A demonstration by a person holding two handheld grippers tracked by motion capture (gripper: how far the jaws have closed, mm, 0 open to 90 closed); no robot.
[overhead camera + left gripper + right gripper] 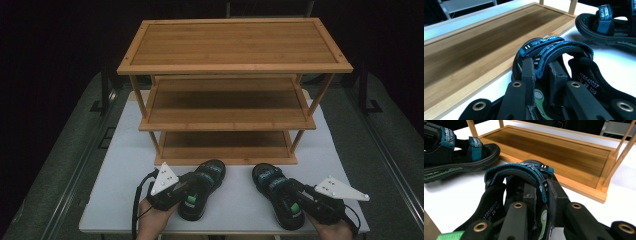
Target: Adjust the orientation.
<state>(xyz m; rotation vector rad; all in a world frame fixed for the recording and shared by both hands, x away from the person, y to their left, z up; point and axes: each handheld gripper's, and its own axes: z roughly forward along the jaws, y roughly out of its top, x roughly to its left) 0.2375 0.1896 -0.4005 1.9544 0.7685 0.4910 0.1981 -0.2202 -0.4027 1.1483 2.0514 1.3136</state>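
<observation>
Two black sandals with teal straps lie on the white table [120, 170] in front of a three-tier bamboo rack [230, 115]. My left gripper [191, 194] is over the heel of the left sandal [209, 173]. In the left gripper view, the left gripper [541, 73] is shut on the rear strap of the left sandal [554, 47], one jaw on each side of it. My right gripper [295, 199] is at the heel of the right sandal [269, 179]. In the right gripper view, the right gripper [543, 192] clamps the teal strap of the right sandal [519, 170] the same way.
The rack's bottom shelf [481, 47] [554, 152] is bare and lies just beyond the sandals' toes. Its middle shelf [227, 107] and top shelf [232, 45] are bare too. The other sandal [606, 27] [451, 157] lies off to the side of each gripper view. Dark floor surrounds the table.
</observation>
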